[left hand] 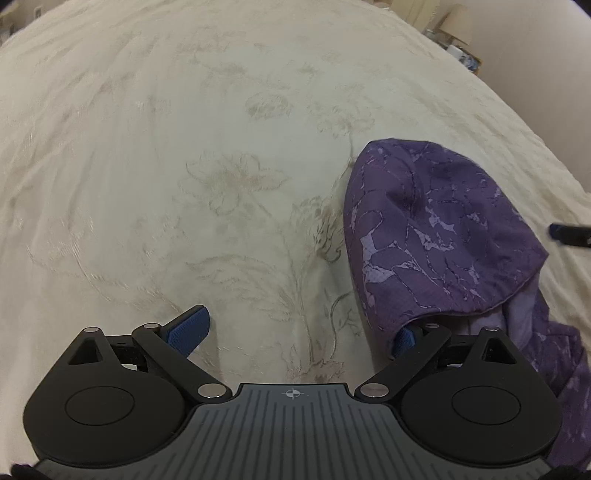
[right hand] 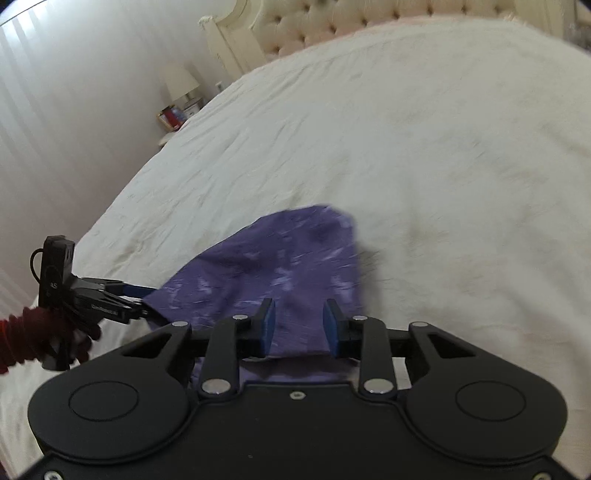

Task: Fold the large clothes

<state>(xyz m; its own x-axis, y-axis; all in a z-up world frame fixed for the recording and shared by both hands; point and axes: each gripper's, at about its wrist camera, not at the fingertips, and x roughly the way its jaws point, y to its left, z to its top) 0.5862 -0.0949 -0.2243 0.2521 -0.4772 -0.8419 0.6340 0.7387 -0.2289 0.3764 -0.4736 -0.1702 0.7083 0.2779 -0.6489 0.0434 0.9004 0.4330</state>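
A purple marbled garment [left hand: 436, 236] lies bunched on the cream bedspread [left hand: 221, 147]. My left gripper [left hand: 300, 325] stands wide open. Its left pad [left hand: 188, 328] hangs over bare bedspread, while its right pad [left hand: 404, 339] is tucked under the garment's near edge. In the right wrist view the garment [right hand: 288, 258] spreads in front of my right gripper [right hand: 300, 326], whose blue pads [right hand: 269, 328] stand partly apart above the cloth without pinching it. The left gripper [right hand: 147, 301] shows there at the cloth's left corner, held by a hand in a red sleeve [right hand: 22, 336].
The bed [right hand: 443, 147] stretches far ahead to a tufted headboard [right hand: 332, 22]. A nightstand with a lamp [right hand: 181, 85] and small items stands by the curtained wall [right hand: 55, 129]. The bed's edge drops off on the left of the right wrist view.
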